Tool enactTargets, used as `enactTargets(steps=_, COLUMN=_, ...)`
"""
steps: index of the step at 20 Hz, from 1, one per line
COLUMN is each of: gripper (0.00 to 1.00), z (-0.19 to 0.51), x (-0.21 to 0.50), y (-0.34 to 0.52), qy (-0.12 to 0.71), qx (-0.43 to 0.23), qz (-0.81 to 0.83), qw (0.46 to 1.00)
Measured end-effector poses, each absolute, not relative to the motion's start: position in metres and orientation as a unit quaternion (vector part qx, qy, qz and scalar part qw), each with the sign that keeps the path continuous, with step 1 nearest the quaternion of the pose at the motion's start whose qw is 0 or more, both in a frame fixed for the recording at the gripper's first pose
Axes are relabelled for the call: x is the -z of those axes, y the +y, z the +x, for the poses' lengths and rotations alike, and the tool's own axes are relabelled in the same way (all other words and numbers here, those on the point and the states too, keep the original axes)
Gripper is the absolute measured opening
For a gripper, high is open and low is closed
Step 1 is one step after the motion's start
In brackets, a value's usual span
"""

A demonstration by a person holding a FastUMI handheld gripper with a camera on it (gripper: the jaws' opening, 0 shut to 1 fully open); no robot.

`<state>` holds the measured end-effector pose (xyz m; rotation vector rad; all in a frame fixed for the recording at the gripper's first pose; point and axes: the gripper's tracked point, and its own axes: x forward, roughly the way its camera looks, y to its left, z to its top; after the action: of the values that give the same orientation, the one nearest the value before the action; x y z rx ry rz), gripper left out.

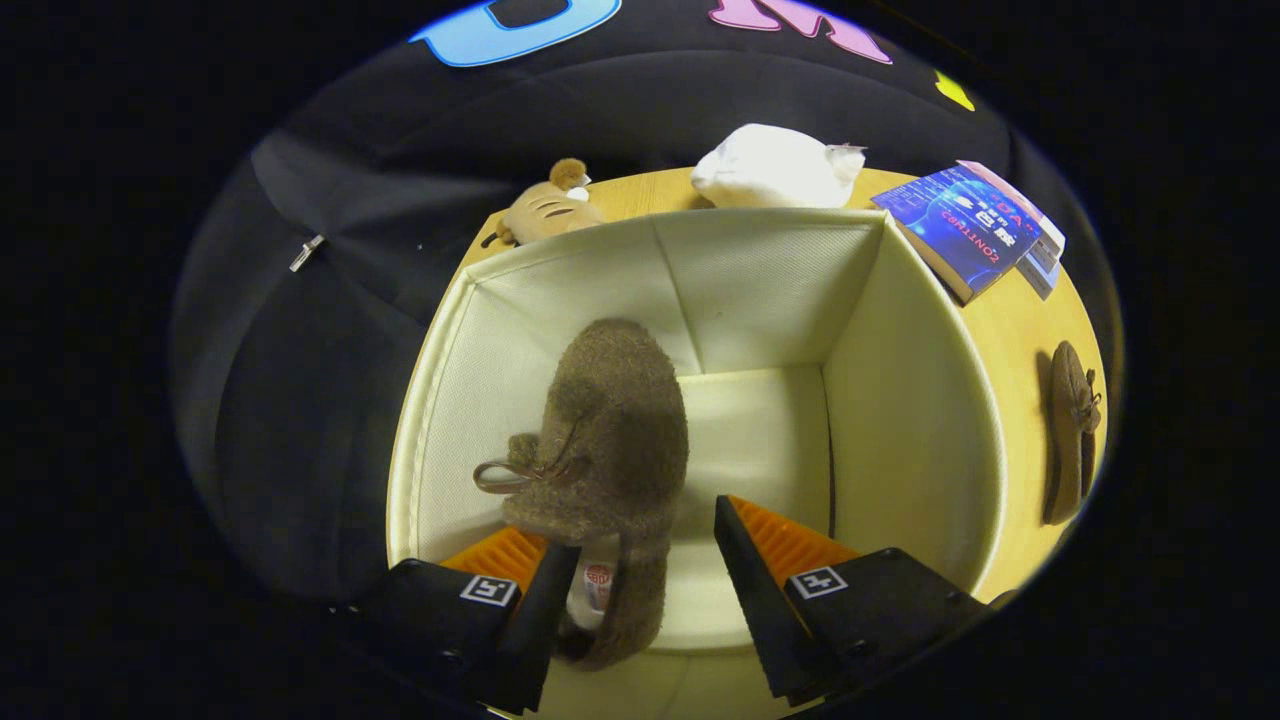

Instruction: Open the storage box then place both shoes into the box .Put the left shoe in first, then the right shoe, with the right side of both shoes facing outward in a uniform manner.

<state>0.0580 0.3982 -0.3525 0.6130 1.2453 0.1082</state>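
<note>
A cream fabric storage box (900,400) stands open on the wooden table, and I look down into it. One fuzzy brown shoe (615,420) with a bow lace is inside the box near its left wall, toe end pointing away from the fingers. Its heel lies between the fingers, against the left one, with a gap to the right one. My gripper (645,540) is open, reaching over the box's near rim. The second brown shoe (1072,430) lies on the table to the right of the box, outside it.
Beyond the box on the table (1020,330) sit a striped plush toy (548,208), a white plush (775,168) and a stack of books (965,228) at the far right corner. Black cloth hangs to the left of the table.
</note>
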Motion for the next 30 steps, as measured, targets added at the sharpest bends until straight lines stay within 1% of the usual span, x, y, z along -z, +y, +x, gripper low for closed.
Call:
enactTargets(steps=3, gripper=0.83, z=0.053, x=0.348, y=0.394, qy=0.574, qx=-0.049, qz=0.275, qw=0.77)
enactTargets(steps=4, gripper=0.87, z=0.052, x=0.346, y=0.394, qy=0.573, qx=-0.051, qz=0.275, qw=0.771)
enactTargets(steps=13, gripper=0.87, z=0.043, x=0.322, y=0.388, qy=0.558, qx=-0.07, qz=0.277, qw=0.779)
enactTargets(steps=14, gripper=0.94, z=0.045, x=0.316, y=0.386, qy=0.55, qx=-0.07, qz=0.278, qw=0.784)
enactTargets(steps=15, gripper=0.98, z=0.047, x=0.315, y=0.384, qy=0.545, qx=-0.071, qz=0.28, qw=0.787)
enactTargets(steps=19, gripper=0.98, z=0.05, x=0.306, y=0.376, qy=0.533, qx=-0.072, qz=0.294, qw=0.79)
enactTargets(steps=23, gripper=0.98, z=0.061, x=0.276, y=0.365, qy=0.488, qx=-0.091, qz=0.311, qw=0.811)
enactTargets(steps=30, gripper=0.98, z=0.063, x=0.229, y=0.272, qy=0.406, qx=-0.096, qz=0.317, qw=0.852)
